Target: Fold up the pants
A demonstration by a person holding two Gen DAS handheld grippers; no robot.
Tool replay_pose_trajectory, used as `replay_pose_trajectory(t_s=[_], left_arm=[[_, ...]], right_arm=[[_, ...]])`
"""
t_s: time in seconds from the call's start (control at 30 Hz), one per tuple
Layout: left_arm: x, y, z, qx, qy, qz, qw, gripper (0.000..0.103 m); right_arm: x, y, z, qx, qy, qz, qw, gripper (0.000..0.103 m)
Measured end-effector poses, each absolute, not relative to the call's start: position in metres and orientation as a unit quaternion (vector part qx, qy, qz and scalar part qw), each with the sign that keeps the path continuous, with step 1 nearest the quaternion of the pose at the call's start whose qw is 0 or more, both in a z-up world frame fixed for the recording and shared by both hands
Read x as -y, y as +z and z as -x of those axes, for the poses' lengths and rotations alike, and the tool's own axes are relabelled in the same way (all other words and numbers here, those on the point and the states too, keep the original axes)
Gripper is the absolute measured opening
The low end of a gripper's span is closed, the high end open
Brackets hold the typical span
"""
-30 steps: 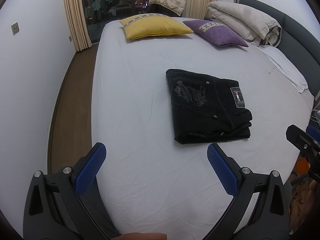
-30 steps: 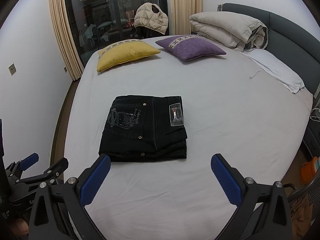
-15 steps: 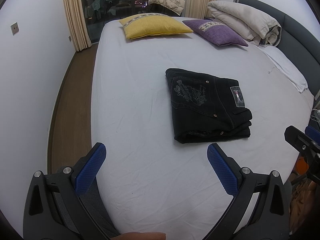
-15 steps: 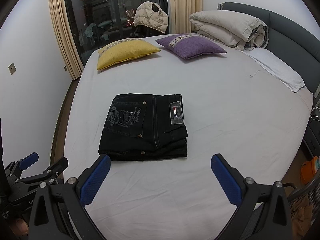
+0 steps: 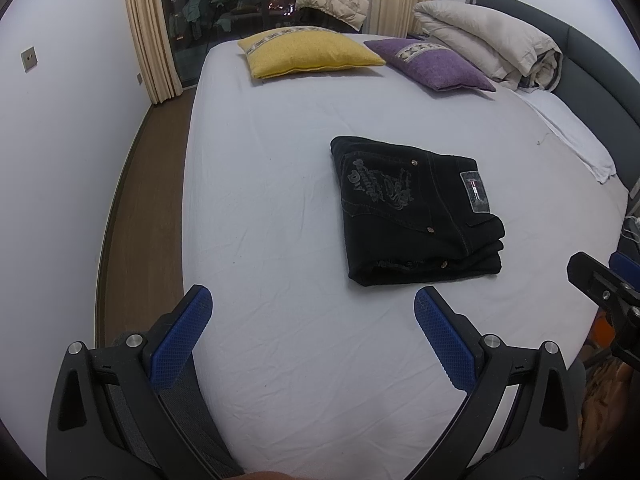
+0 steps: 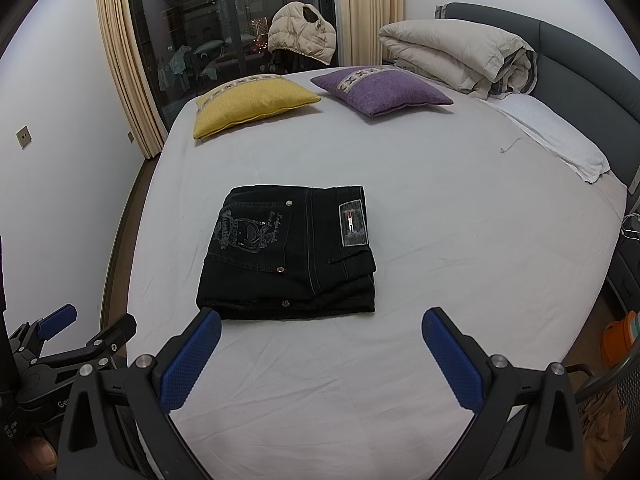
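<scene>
Black denim, the pants (image 6: 292,252) lie as a compact, squared stack on the white bed (image 6: 460,264), well short of the yellow pillow (image 6: 252,102) and the purple pillow (image 6: 380,90) and nearer the bed's foot edge than either. The embroidered back pocket and the waistband patch face up, and the layered edges show on the side toward the cameras. The left hand-held gripper (image 5: 312,320) hangs over bare sheet just short of the stack's near edge and off to its pocket side, its blue pads wide apart and empty; the right hand-held gripper (image 6: 320,336) is equally wide and empty, just short of the same near edge and roughly centred on it. Neither touches the cloth. By the look of it the folding is finished, so the step in hand is a check and a clean retreat. Doing that well means keeping both sets of pads clear of the near edge, since a brush there could drag the top layer and spill the stack. If any tidying seems worthwhile, the slightly stepped layers at the waistband-side corner are the place: a light press down from above, not a pinch and pull.
</scene>
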State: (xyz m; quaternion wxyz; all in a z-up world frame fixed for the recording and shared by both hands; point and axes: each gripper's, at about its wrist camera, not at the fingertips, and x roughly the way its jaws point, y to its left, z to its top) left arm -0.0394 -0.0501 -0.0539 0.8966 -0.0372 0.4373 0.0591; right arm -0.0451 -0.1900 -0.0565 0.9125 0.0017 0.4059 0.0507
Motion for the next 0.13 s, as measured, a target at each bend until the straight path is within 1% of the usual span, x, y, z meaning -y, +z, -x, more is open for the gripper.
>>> replay_pose_trajectory(t_s=[0.13], left_arm=[[0.0520, -0.0534, 0.0425, -0.432, 0.058, 0.032, 0.899, 0.103]], right_arm=[[0.1929, -0.0638, 0.0503, -0.408, 0.050, -0.004, 0.912, 0.103]])
